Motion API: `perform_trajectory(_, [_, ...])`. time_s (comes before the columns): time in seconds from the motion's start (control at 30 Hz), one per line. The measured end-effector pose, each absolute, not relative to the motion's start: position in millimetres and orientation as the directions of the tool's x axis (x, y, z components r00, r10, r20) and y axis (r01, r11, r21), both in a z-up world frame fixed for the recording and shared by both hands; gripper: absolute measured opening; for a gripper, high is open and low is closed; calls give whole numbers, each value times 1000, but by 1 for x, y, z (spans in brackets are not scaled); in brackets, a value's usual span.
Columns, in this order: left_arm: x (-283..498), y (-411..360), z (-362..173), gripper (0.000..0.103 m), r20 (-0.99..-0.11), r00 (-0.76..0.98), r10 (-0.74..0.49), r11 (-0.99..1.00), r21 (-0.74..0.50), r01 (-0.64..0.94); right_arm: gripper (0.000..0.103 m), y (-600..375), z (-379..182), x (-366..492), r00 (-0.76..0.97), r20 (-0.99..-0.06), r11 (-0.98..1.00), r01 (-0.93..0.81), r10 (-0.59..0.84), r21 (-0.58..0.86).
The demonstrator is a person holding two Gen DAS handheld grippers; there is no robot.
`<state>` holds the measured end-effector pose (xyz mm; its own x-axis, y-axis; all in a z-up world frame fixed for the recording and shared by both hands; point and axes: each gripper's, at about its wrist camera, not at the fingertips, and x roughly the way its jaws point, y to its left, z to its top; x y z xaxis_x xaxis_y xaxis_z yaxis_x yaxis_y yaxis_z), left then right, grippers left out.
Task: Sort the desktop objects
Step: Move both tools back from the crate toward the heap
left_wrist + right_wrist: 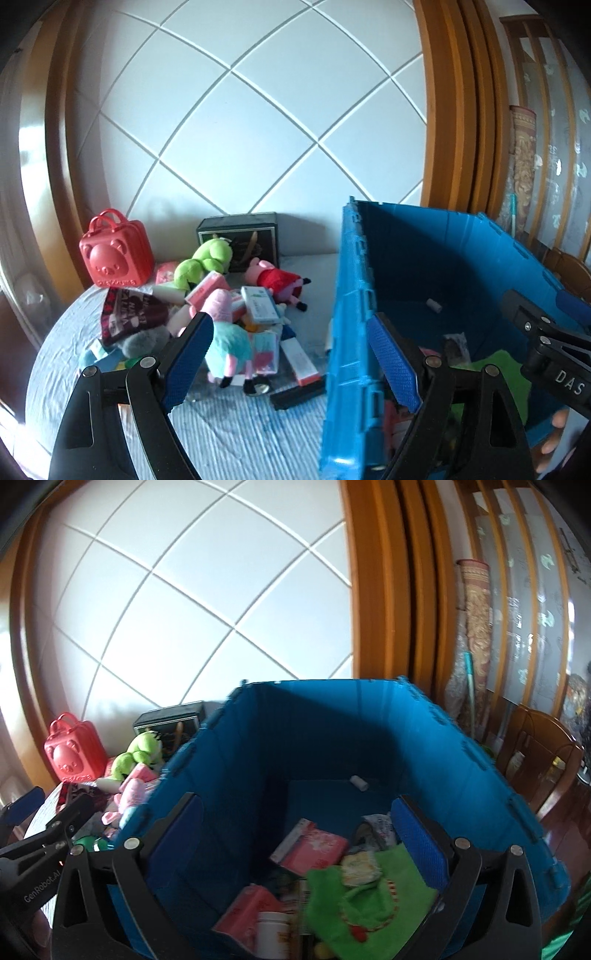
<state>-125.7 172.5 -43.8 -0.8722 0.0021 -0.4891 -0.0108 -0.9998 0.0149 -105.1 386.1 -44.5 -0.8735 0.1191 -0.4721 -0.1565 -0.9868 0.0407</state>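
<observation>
crate (240, 738): glossy plastic | frog (203, 258): plush | case (116, 254): smooth plastic

one blue crate (258, 746), one red bear case (116, 254), two pig plushes (280, 277) (one partly buried)

A crate (354, 295) stands on the right of the table (236, 424), with a heap of toys (221, 325) and boxes to its left. Behind the heap, by the wall, a small case (114, 254) sits left of a gift box (255, 236). In the crate lie a cloth (369, 897), packets (314, 849) and a jar (273, 934).
</observation>
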Motion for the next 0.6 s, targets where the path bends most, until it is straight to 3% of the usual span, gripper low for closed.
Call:
perform_trajectory(0.4, [-130,-3,-65,86,-540,-832,-129,-990,17,143,103,212,-41,-127,-890,-457,-1000,9,-9,1])
perform_trajectory(0.6, [-134,-78,-86,86,-585,-787,-197,-976,38,216,103,127,-64,-141,-859,-505,-995,101,-87,1])
